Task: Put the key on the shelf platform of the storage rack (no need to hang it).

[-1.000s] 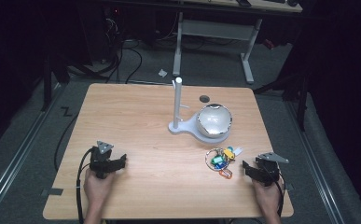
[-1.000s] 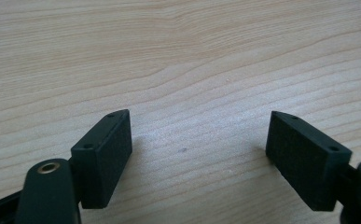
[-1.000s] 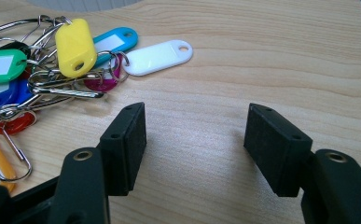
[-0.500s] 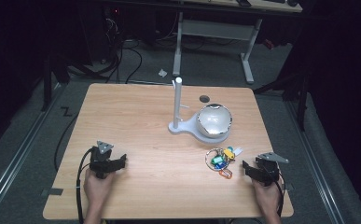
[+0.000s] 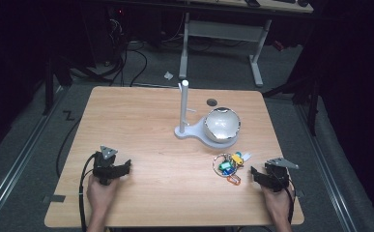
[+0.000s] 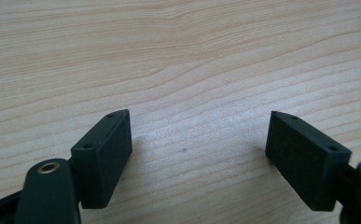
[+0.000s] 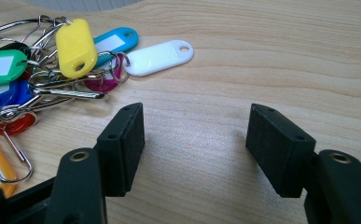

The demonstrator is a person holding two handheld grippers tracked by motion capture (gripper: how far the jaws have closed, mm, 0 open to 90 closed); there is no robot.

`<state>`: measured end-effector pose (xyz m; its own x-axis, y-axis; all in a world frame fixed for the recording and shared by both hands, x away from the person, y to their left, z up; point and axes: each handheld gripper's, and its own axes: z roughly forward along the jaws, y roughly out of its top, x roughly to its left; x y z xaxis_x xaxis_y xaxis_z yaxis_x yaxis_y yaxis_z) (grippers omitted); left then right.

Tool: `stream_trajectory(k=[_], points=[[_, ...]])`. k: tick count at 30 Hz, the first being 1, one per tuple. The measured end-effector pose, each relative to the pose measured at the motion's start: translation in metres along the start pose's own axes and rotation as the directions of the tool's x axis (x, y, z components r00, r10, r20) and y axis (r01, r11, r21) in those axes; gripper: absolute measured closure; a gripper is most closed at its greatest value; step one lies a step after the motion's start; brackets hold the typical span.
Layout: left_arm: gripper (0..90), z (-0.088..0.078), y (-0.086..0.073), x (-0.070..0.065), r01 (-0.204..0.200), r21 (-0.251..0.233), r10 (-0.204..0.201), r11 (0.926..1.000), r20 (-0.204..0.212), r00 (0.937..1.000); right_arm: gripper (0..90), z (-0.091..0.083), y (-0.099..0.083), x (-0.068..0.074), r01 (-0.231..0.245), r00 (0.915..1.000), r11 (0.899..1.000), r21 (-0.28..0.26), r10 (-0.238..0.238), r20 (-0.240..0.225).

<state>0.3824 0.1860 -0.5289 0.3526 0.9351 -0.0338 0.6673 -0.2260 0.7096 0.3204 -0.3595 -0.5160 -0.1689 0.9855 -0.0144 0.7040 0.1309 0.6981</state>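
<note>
Dark floor and trailing cables are being seen around a pale wooden table point(image 5: 141, 116), on which a white stand with an upright post point(image 5: 183, 108) and a shiny round bowl point(image 5: 222, 124) are being kept near the far middle. Nothing is being altered from the pictures of a second and half a second ago: both grippers and the bunch of key tags point(image 5: 229, 165) are being found in the same places, so the work is being judged as not yet begun, with the reach for the tags still to be made. The right gripper point(image 7: 194, 135) is being held low at the near right of the table with its jaws wide apart, and nothing is being gripped or touched between them; the key tags are lying just beside it, toward the table's middle, the yellow tag point(image 7: 75, 46) and white tag point(image 7: 157, 57) being closest. The left gripper point(image 6: 199, 140) is being rested at the near left, well apart from the tags, its jaws likewise spread over bare wood.
</note>
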Motion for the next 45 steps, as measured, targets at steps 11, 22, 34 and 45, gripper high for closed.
stream_trajectory(k=[11,22,34,45], points=[[23.0,0.000,0.000,0.000,0.000,0.000,0.000,1.0000,0.000,1.0000,39.4,-0.002,0.000,0.000,-0.009,0.9999,1.000,0.009,0.009,-0.006],[23.0,0.000,0.000,0.000,0.000,0.000,0.000,1.0000,0.000,1.0000,41.5,-0.007,0.001,-0.001,-0.033,0.9990,0.999,-0.008,0.033,-0.031],[23.0,0.000,0.000,0.000,0.000,0.002,0.000,1.0000,0.000,1.0000,41.1,-0.019,0.011,0.012,-0.012,0.9975,0.998,-0.060,0.007,-0.071],[23.0,0.000,0.000,0.000,0.000,0.000,0.000,1.0000,0.000,1.0000,40.3,-0.026,0.024,0.036,0.039,0.9878,0.995,-0.095,-0.052,-0.147]])
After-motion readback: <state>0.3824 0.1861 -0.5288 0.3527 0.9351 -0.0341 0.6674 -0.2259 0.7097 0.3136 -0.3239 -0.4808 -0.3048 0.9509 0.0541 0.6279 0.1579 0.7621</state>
